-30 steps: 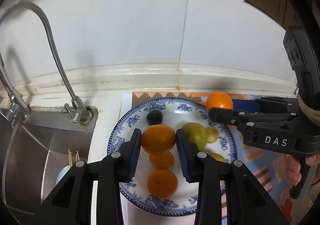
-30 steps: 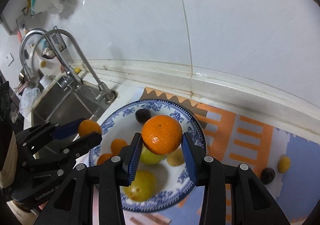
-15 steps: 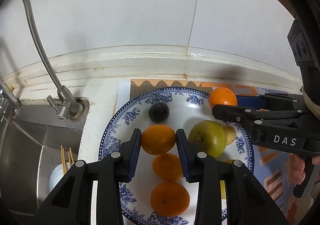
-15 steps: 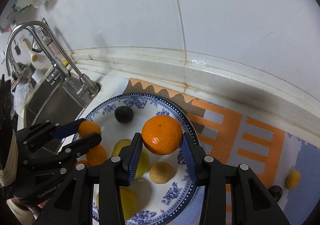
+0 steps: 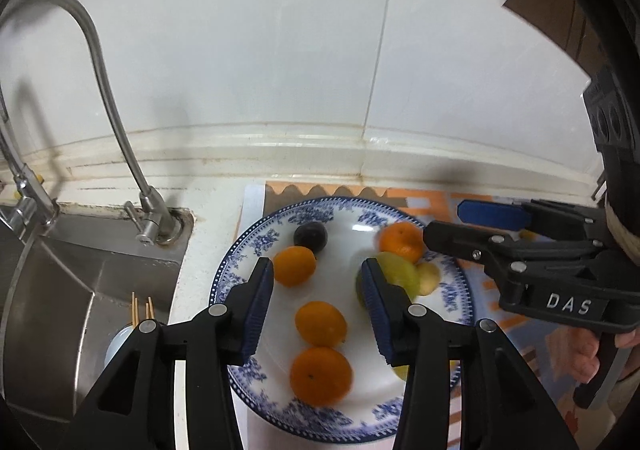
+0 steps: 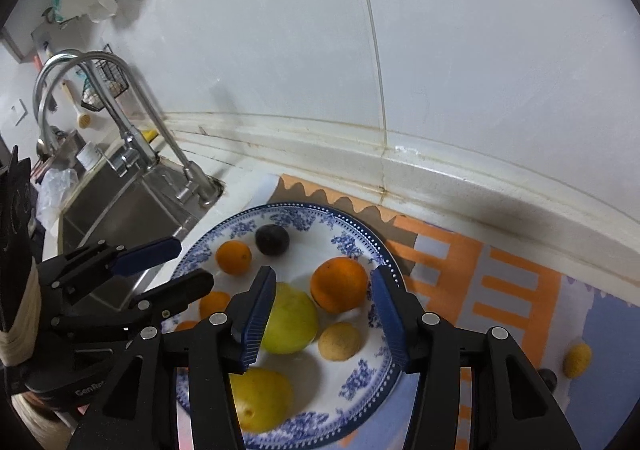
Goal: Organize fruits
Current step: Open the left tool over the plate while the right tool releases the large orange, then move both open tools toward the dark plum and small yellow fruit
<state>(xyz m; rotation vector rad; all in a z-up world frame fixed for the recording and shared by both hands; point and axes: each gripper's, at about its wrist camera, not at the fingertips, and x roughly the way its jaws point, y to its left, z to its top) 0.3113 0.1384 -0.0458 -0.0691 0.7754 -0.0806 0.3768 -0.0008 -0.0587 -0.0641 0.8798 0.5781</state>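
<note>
Brightness: even, fairly dim indoor light with a cool white cast.
Glare: small highlights on the white plate (image 5: pixel 344 278) and wall tiles (image 6: pixel 460 62).
Shadows: soft, cast toward 12 o'clock on the wall.
Blur: the rightmost orange (image 5: pixel 400 242) is smeared.
Distortion: strong fisheye bending, with black vignette at every corner.

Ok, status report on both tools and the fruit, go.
Left tool and right tool opening, nothing gripped. Oranges on blue plate. Two small fruits on the mat. Nothing in the way.
</note>
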